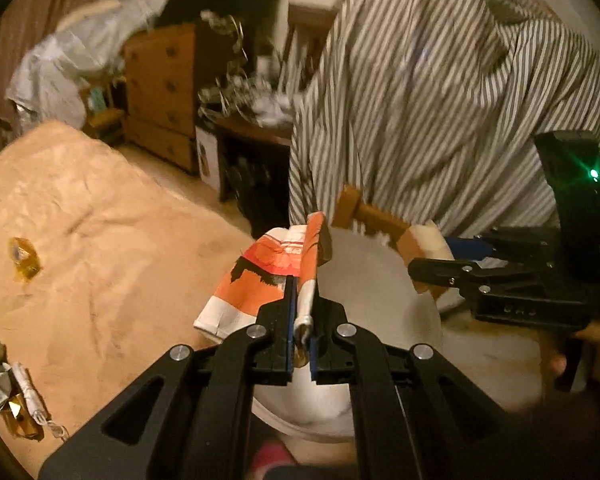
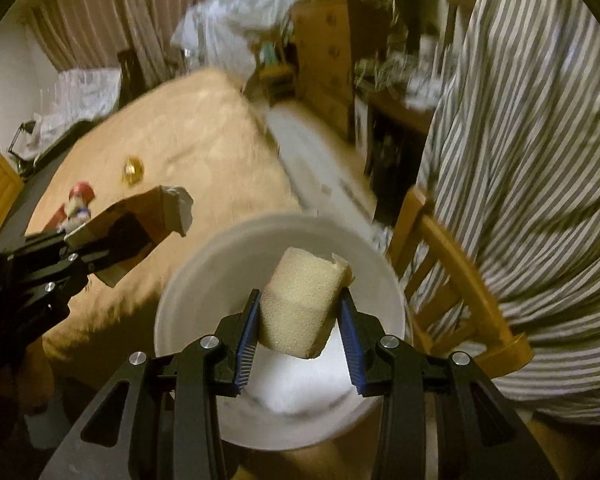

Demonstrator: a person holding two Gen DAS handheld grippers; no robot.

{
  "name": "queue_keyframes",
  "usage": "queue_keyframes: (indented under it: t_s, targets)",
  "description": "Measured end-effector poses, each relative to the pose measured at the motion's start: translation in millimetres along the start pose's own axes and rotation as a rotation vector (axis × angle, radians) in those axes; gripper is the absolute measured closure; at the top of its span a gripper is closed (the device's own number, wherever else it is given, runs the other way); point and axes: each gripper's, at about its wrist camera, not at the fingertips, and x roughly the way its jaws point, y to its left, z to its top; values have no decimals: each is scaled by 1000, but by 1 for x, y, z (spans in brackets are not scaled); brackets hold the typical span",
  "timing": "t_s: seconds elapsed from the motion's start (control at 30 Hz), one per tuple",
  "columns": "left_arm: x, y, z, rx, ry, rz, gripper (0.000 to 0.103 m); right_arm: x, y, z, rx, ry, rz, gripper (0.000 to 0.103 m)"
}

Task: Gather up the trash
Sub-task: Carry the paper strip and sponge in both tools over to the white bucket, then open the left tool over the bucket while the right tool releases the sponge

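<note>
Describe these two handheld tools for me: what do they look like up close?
Both are matte black plastic with triangular cut-outs and round silver pivot bolts. The left tool and right tool each carry ridged blue pads inside their fingers. The right one's body shows a small green light. No cables are visible.

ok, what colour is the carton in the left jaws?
Orange and white with black marks; the carton shows best in the left wrist view.

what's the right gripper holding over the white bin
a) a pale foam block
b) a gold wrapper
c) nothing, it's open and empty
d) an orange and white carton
a: in the right wrist view the right gripper has a pale foam block between its blue pads, above the white bin; the orange and white carton is in the left gripper.
</note>
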Motion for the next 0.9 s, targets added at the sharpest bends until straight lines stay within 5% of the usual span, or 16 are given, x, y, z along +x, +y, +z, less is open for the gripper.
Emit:
queue_keyframes:
  t_s: [0.27,0.63,0.73,0.8,0.9]
  targets:
    - [38,8,-6,-13,144,-51,99,33,-10,-3,36,128,68,64]
    - [48,8,-2,-14,173,-38,98,45,-13,-13,42,139,78,63]
    - [51,9,-2,-13,178,-23,90,46,-13,-13,49,139,89,53]
    - [51,11,-3,-19,169,-6,60,46,-14,-14,55,131,93,50]
    - [49,13,-3,-23,155,-2,55,44,-14,-15,61,119,96,50]
